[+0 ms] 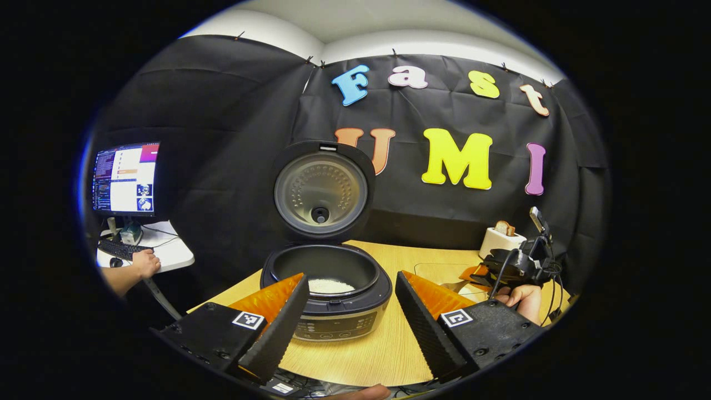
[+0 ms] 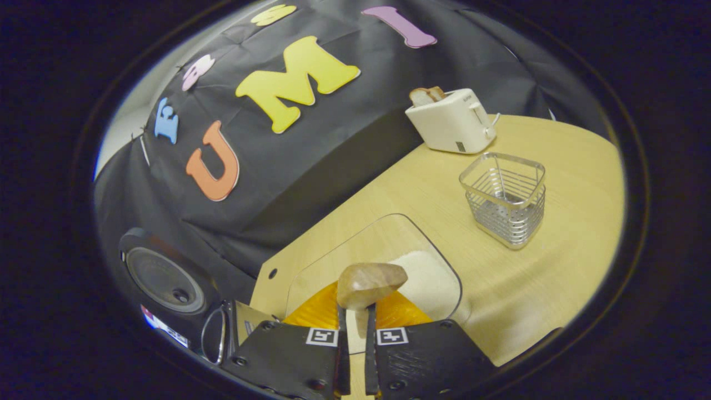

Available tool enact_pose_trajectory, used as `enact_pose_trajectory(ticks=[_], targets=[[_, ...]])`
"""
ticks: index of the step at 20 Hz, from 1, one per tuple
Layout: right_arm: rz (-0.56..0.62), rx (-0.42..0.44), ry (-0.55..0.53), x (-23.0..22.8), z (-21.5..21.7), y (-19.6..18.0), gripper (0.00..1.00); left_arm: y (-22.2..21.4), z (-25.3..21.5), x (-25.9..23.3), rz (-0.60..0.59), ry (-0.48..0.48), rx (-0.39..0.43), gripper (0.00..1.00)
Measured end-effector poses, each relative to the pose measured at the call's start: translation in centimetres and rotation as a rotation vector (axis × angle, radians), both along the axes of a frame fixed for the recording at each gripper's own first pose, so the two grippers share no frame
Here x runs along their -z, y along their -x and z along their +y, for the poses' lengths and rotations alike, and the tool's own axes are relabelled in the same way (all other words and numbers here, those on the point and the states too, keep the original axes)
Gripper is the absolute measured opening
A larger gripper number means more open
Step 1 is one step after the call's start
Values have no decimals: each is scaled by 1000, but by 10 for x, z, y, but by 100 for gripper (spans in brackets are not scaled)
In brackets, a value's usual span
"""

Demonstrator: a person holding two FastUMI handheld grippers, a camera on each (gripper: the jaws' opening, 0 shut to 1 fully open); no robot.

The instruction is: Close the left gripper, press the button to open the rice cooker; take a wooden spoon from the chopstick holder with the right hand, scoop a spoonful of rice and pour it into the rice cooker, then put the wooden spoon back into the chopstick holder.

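The rice cooker (image 1: pixel 328 300) stands on the table with its lid (image 1: pixel 322 191) raised, and white rice (image 1: pixel 330 286) lies in the pot. My left gripper (image 1: pixel 353 276) is open, its fingers spread on either side of the cooker's front. My right gripper (image 2: pixel 355 311) is shut on the wooden spoon (image 2: pixel 369 284), whose bowl sticks up over a clear tray (image 2: pixel 389 239) holding a patch of rice (image 2: pixel 427 275). The wire chopstick holder (image 2: pixel 505 200) stands to the right with nothing in it. In the left gripper view, the right gripper (image 1: pixel 519 265) and its hand (image 1: pixel 525 297) are at the right.
A white toaster (image 2: pixel 451 119) with a slice of bread stands at the table's back by the black cloth wall. Beyond the table's left side are a monitor (image 1: pixel 125 179) and a person's hand (image 1: pixel 145 262) at a keyboard. The cooker's lid (image 2: pixel 161 280) sits at the lower left.
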State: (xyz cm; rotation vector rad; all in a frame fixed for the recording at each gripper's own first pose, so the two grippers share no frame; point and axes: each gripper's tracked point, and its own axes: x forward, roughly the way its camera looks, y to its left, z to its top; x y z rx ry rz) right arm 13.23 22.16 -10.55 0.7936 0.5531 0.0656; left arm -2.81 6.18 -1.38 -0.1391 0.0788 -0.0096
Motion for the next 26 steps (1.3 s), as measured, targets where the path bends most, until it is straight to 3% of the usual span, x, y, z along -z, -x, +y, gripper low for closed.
enact_pose_trajectory(ticks=[3,8,13,19,26], targets=[[19,-14,-152,-4,11,3,11,0,2,2,4,0,-2,99],[46,1,-220,-5,11,1,11,-1,1,3,7,-2,-1,99],[98,33,-433,-7,1,-2,10,-2,3,5,12,5,-9,99],[108,145,-442,-5,-39,-2,10,-3,9,7,17,4,-19,99],[124,167,-536,-18,-55,0,10,-4,30,14,32,10,-52,99]])
